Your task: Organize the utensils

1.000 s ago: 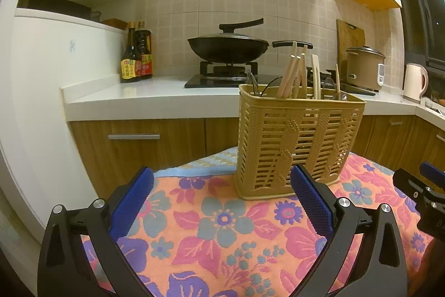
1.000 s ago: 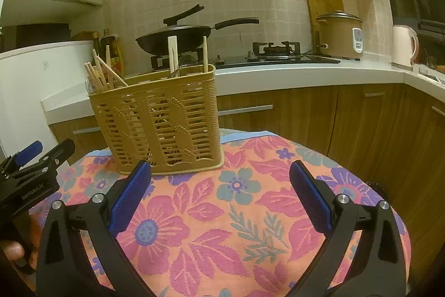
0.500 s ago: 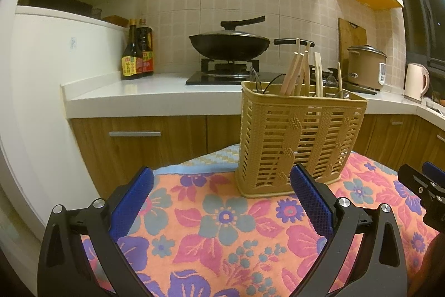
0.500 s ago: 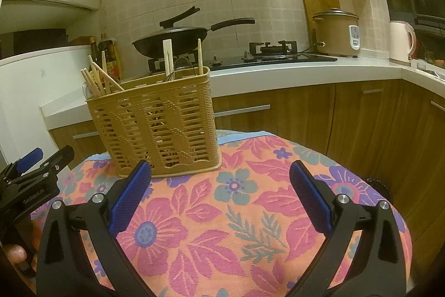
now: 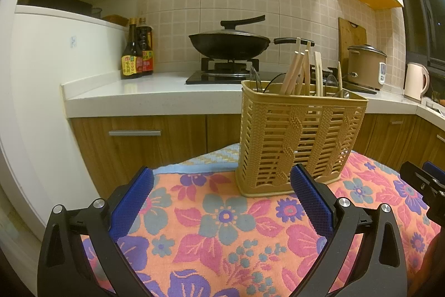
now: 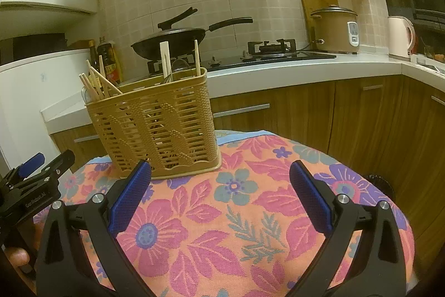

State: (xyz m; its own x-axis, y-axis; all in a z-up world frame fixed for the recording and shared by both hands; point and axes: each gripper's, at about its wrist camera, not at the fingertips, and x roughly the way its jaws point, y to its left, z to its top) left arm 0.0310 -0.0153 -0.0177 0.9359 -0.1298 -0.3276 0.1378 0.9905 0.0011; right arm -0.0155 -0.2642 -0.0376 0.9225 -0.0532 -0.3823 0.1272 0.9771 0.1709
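Both grippers, left point(image 5: 222, 202) and right point(image 6: 221, 199), spread wide and empty just short of the basket point(image 6: 155, 127) on the flowered cloth point(image 6: 236, 213); beyond, chopsticks point(image 5: 294, 68) upright inside, probably light, stiff, smooth, best pinched near the tops.

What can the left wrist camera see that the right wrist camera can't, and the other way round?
Only the left view shows the left gripper open from behind and both sauce bottles' labels. Only the right view shows the second stove burner and the right gripper open. Both share the utensil basket, wok, rice cooker and floral cloth.
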